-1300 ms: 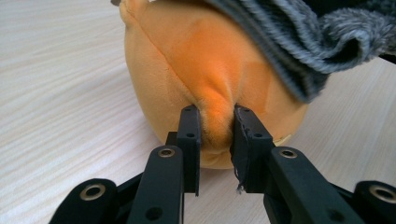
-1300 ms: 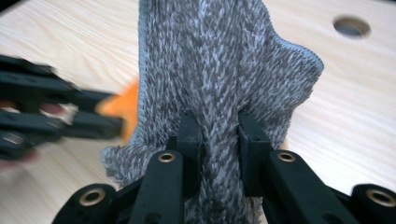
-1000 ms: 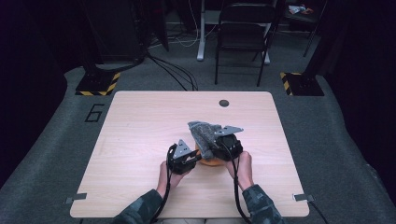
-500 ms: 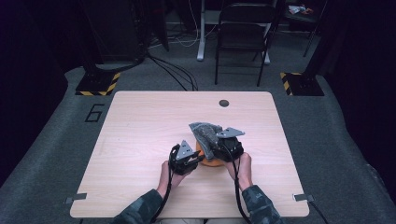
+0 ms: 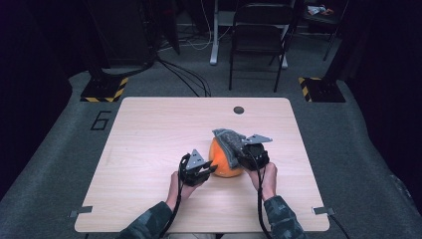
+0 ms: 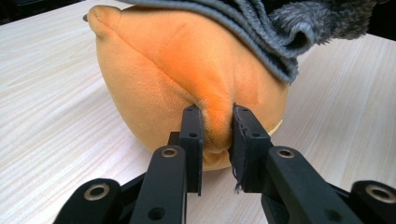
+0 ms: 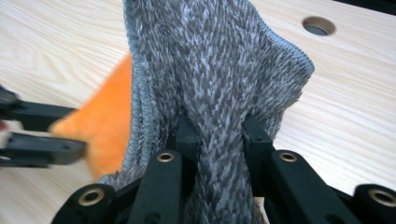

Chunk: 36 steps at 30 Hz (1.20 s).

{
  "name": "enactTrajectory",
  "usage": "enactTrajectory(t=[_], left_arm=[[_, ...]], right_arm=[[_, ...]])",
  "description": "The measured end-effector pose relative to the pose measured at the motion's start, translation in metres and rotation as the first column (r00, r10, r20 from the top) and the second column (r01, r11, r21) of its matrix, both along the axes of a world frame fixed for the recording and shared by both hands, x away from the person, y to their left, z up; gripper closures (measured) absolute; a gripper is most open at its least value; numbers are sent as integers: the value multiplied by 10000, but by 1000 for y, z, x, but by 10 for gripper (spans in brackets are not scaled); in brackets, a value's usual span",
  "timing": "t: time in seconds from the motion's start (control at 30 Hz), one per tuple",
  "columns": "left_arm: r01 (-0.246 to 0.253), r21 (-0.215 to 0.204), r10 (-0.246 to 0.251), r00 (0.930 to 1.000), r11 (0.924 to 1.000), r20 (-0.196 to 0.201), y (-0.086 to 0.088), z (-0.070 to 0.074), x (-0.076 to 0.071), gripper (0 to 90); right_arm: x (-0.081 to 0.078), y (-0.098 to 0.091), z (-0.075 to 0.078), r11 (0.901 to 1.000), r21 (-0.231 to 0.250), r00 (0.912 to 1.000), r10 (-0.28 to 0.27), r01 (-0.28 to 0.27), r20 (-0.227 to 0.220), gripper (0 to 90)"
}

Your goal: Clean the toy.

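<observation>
Orange plush toy (image 5: 226, 162) sits mid-table (image 5: 149, 139), soft and light, seam fold pinched by left gripper (image 6: 217, 135) fingers, while right gripper (image 7: 217, 135) fingers, just closing, clamp limp grey cloth (image 7: 219, 60) draped over it.

right gripper (image 7: 217, 140) | pinching grey cloth (image 7: 219, 70) | orange plush (image 7: 109, 121) behind

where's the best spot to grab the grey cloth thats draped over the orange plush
Take the grey cloth by a bunched fold at its stitched edge, coming from the person's side, as the right gripper does. It is limp and drapes over the orange plush, so only a pinched fold gives purchase.
</observation>
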<state>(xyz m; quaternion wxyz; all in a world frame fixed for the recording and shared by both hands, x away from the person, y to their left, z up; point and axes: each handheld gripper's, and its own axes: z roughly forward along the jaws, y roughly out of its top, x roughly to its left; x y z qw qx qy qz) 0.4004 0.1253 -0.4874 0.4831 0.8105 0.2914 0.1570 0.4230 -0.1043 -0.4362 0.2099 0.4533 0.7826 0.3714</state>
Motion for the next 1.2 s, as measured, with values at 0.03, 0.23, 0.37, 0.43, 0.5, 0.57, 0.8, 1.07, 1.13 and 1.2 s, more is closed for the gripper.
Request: enactTrajectory(t=[0.03, 0.23, 0.37, 0.43, 0.5, 0.57, 0.8, 1.07, 1.13, 1.2], left_arm=[[5, 14, -5, 10000, 10000, 9, 0, 0, 0, 758], [-44, 8, 44, 10000, 10000, 31, 0, 0, 0, 753], [1, -12, -1, 10000, 10000, -78, 1, -1, 0, 751], [34, 15, -34, 10000, 10000, -56, 1, -1, 1, 749], [-12, -2, 12, 10000, 10000, -54, 0, -1, 0, 748], [1, -8, -1, 10000, 10000, -74, 1, -1, 1, 748], [-36, -15, 36, 9999, 10000, -131, 3, -2, 2, 742], [-61, -86, 59, 9998, 9999, -211, 5, -3, 3, 738], [-80, -112, 77, 9998, 9999, -202, 5, -3, 3, 737], [-100, -112, 98, 9998, 9999, -163, 4, -3, 2, 737]], right_arm=[[1, -2, -1, 9999, -99, 10000, 23, -23, 0, 734], [5, -17, -7, 9991, 36, 9985, -427, 428, -337, 735], [8, -27, -14, 9974, 71, 9955, -709, 714, -623, 735], [9, -31, -17, 9962, 40, 9932, -859, 865, -780, 735], [10, -35, -21, 9951, 121, 9908, -968, 984, -944, 736], [12, -38, -23, 9953, 134, 9900, -937, 957, -1052, 736], [17, -46, -41, 9890, -379, 9751, -1471, 1428, -1658, 742], [19, -61, -38, 9831, -372, 9700, -1830, 1793, -1600, 749], [15, -63, -22, 9840, 68, 9767, -1760, 1781, -1228, 749], [10, -59, -4, 9869, 373, 9847, -1533, 1568, -826, 749]])
